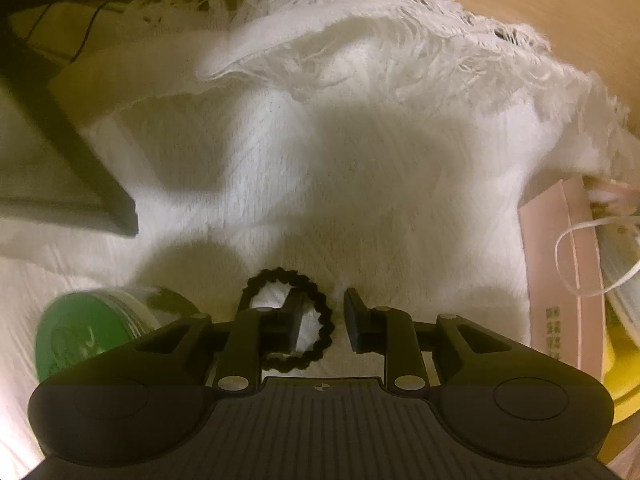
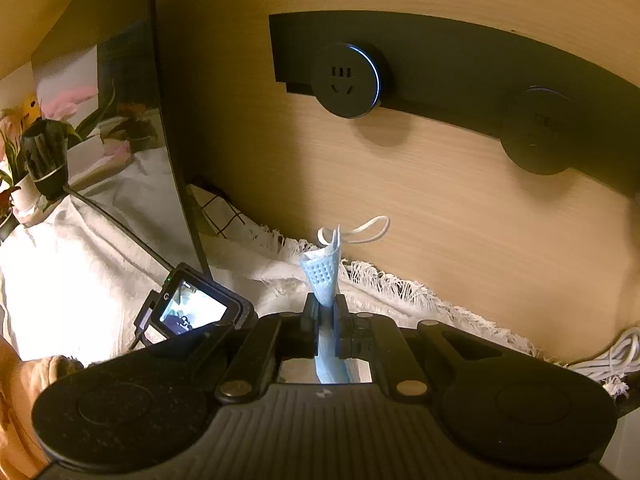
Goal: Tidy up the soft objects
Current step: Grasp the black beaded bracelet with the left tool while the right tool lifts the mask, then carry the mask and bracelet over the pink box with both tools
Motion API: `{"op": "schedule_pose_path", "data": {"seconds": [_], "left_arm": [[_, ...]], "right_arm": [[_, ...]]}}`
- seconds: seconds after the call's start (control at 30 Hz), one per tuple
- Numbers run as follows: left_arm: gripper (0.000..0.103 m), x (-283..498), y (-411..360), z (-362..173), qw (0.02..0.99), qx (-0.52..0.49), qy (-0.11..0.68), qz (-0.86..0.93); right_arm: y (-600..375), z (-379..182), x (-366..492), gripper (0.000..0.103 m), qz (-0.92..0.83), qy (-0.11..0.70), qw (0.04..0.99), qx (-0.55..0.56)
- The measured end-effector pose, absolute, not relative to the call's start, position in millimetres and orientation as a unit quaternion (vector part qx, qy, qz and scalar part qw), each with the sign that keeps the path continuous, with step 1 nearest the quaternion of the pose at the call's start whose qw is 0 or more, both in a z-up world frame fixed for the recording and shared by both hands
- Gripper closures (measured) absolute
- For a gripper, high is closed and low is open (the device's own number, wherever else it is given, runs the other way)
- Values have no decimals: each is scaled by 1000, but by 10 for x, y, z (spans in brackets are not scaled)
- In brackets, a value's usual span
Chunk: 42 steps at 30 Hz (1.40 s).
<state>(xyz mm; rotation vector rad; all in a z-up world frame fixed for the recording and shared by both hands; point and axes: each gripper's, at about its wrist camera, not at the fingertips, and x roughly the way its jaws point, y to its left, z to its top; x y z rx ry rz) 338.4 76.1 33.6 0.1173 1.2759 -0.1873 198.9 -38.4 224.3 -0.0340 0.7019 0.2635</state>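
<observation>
A pale blue face mask (image 2: 325, 280) is clamped between the clenched fingers of the right gripper (image 2: 325, 312); it is crumpled upright, its white ear loop (image 2: 366, 230) sticking out above, its lower end hidden under the gripper body. It is held above the fringed white cloth (image 2: 100, 280) near the wooden wall (image 2: 440, 208). A black hair tie (image 1: 316, 320), partly covered by one finger, lies on the cloth. The left gripper (image 1: 323, 314) is seen released, fingers apart. A green-lidded container (image 1: 76, 336) is blurred.

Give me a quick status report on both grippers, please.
Left gripper open over black hair tie, one finger inside the loop. Right gripper shut on blue face mask. Nothing blocking.
</observation>
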Motion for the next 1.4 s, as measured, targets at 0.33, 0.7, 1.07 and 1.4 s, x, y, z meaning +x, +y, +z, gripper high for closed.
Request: {"op": "schedule_pose_path", "data": {"seconds": [0.33,0.7,1.07,1.4], "left_arm": [[90,3208,852,343,823,52,559,-88],[94,3016,1057,846,854,14,495,-160],[94,2540,901,2169,901,-14,362,-240],[94,2113,321,2601,883,-21,331,-333]], "right_arm": [[-536,2214,1919,97,126,339,932,15],[-673,2121,1936,97,128,343,929,50],[-735,2818,1507,96,132,255,955,69],[-976,3170,1032,96,28,221,975,5]]}}
